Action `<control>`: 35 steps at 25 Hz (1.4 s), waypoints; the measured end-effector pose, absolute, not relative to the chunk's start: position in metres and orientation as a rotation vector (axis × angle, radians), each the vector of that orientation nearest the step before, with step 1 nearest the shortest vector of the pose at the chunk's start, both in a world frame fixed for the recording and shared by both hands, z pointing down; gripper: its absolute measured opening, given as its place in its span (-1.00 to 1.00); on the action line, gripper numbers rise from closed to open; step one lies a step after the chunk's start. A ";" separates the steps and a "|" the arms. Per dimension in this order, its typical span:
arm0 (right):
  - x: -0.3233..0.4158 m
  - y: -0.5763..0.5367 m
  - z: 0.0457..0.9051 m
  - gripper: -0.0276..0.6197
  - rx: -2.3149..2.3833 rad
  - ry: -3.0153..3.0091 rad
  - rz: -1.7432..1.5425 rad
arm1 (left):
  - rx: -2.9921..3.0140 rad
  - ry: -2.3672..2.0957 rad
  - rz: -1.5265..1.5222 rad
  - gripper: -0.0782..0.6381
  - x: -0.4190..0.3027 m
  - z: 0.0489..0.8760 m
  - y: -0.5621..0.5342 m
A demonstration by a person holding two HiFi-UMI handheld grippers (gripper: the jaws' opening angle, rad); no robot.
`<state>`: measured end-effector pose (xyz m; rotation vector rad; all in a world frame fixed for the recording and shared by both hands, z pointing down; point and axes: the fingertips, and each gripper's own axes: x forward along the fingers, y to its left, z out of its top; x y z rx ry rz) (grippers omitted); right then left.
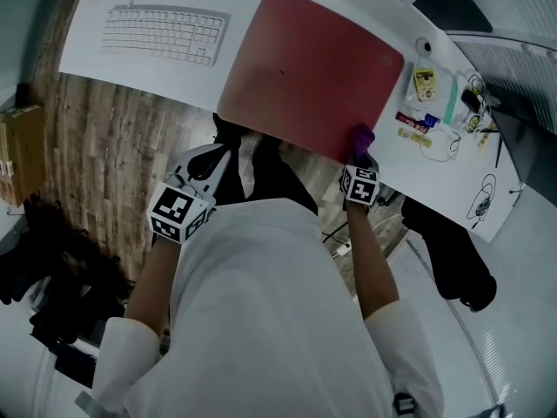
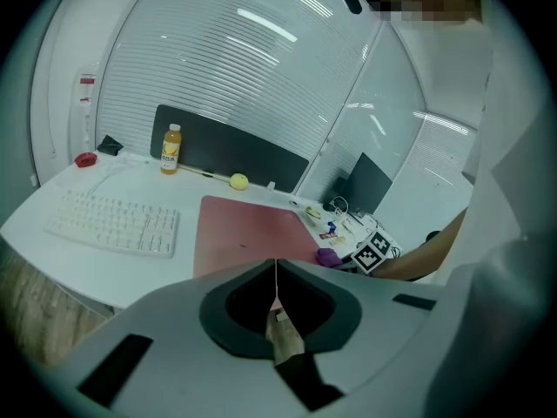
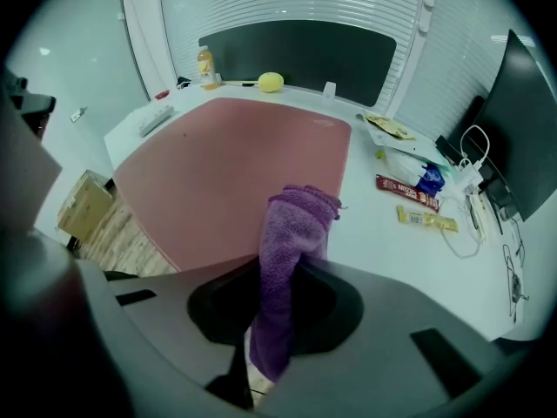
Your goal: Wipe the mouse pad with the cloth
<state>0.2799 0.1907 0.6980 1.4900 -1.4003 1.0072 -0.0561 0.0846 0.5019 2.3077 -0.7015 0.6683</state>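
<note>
Two grippers: right gripper (image 3: 283, 264) pinches the purple cloth (image 3: 294, 229) at five o'clock on the mouse pad (image 3: 231, 159); left gripper (image 2: 277, 273), jaws together, holds nothing.

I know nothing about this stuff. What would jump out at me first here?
The big red mouse pad fills the middle of the white desk, with a white keyboard to its left. At the pad's near edge, the right gripper is shut on a purple cloth that pokes out past its jaws.
</note>
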 end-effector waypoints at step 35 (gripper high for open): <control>0.051 0.097 0.694 -0.68 1.245 -1.617 1.093 | 2.301 -0.619 0.596 -0.73 -0.145 0.529 0.001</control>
